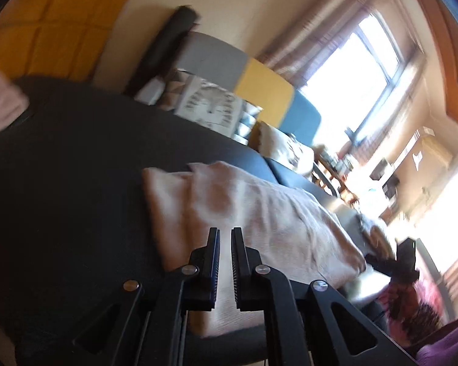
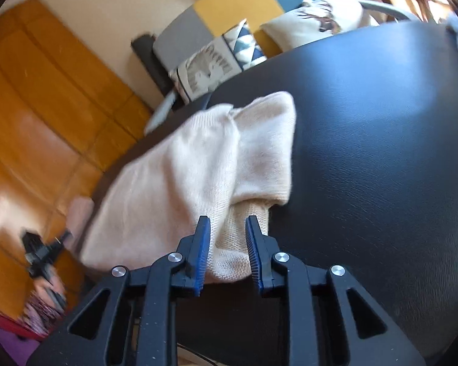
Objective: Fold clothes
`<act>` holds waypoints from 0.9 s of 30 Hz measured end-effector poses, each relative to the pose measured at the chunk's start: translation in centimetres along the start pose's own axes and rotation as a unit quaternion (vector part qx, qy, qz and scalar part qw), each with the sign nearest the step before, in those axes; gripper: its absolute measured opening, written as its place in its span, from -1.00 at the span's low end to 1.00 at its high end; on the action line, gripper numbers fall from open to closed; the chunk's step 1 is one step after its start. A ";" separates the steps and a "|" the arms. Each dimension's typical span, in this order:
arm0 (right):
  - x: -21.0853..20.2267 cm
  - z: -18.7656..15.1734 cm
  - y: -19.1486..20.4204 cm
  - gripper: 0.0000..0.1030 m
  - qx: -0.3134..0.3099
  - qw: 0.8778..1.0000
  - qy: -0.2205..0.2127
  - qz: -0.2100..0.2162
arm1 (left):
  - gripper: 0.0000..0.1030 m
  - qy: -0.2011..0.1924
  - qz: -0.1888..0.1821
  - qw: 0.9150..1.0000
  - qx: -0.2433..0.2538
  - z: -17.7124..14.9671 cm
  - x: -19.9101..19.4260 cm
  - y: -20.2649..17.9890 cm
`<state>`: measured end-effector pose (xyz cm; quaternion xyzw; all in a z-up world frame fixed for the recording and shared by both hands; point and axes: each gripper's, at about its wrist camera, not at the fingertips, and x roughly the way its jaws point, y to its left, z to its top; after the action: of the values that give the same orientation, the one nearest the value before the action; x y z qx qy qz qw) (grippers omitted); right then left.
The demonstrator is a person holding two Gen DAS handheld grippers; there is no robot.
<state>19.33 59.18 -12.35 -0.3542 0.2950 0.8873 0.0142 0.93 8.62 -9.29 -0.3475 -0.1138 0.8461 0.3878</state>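
Cream knit sweater (image 2: 198, 164) lies partly folded on a black leather-look table (image 2: 381, 152), mid-frame in the right wrist view; one layer is doubled over the other, and a loose hem end points toward the camera at lower centre.

Right gripper (image 2: 227, 224): jaws parted, straddling that hem end. Cloth sits between the blue pads, but they do not appear to press on it. Released, not grasping.

Left gripper (image 1: 225, 235): jaws nearly together with a slim gap showing, nothing caught between them. It hovers over the near edge of the sweater (image 1: 259, 213), lower centre of the left wrist view. That view is blurred.

Background: patterned cushions (image 2: 207, 70) upper centre, orange wood door (image 2: 45, 122) at left, bright window (image 1: 357, 82) upper right.

Judgement: a fold looks just laid, both grippers free of the cloth. The next move probably calls for pinching the near hem with both grippers and carrying it over evenly, keeping the layers from sliding on the slick surface.
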 end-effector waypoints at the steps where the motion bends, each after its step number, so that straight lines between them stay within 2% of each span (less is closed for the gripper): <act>1: 0.4 0.0 0.4 -0.50 -0.011 1.000 0.008 -0.012 | -0.84 0.011 -0.001 1.000 0.017 0.1 1.2 -1.4; 3: 0.7 -0.4 1.1 -0.50 -0.030 0.999 0.016 -0.025 | -0.84 0.032 -0.010 0.998 0.045 0.2 3.5 -3.7; 6: 0.4 -1.2 2.1 -0.50 -0.057 0.998 0.022 -0.004 | -0.84 0.052 0.019 0.996 0.068 0.0 6.5 -5.2; 7: 0.5 -1.5 2.6 -0.50 -0.070 0.997 0.031 -0.006 | -0.84 0.061 0.025 0.996 0.066 -0.3 7.3 -5.2; 9: 1.0 -2.2 3.3 -0.50 -0.104 0.992 0.049 -0.046 | -0.84 0.080 0.042 0.994 0.056 -1.2 8.6 -4.7; 10: 0.9 -2.3 3.3 -0.50 -0.104 0.992 0.048 -0.044 | -0.84 0.089 0.053 0.993 0.047 -1.7 9.1 -4.3; 11: 0.6 -2.3 3.1 -0.50 -0.093 0.995 0.039 -0.027 | -0.84 0.091 0.056 0.994 0.038 -2.2 9.4 -3.7; 13: -0.7 -1.8 1.6 -0.49 -0.030 0.999 0.000 0.022 | -0.84 0.068 0.047 0.996 0.024 -2.9 8.8 -3.1; 15: -1.7 -1.2 -0.8 -0.49 0.037 0.998 -0.037 0.047 | -0.84 0.055 0.044 0.997 0.029 -3.5 8.5 -3.0; 17: -1.7 -0.6 -2.7 -0.49 0.081 0.993 -0.049 0.064 | -0.84 0.046 0.048 0.997 0.035 -4.0 8.6 -3.5; 20: -0.1 -0.2 -3.7 -0.49 0.100 0.990 -0.019 0.098 | -0.84 0.037 0.048 0.998 0.016 -4.3 8.5 -3.4; 23: 2.3 0.4 -3.0 -0.49 0.082 0.989 0.028 0.118 | -0.84 0.039 0.037 0.999 0.004 -4.2 8.6 -3.0; 25: 3.7 0.5 -2.7 -0.29 0.080 0.987 0.055 0.126 | -0.84 0.040 0.031 0.999 -0.002 -4.1 8.7 -2.8; 27: 4.4 0.7 -2.4 -0.28 0.083 0.981 0.060 0.163 | -0.84 0.042 0.030 0.999 -0.002 -4.1 8.7 -2.8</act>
<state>16.21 60.74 -15.98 -0.3515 0.4217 0.8274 -0.1185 1.34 16.64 -15.33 -0.3865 -0.0885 0.8419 0.3661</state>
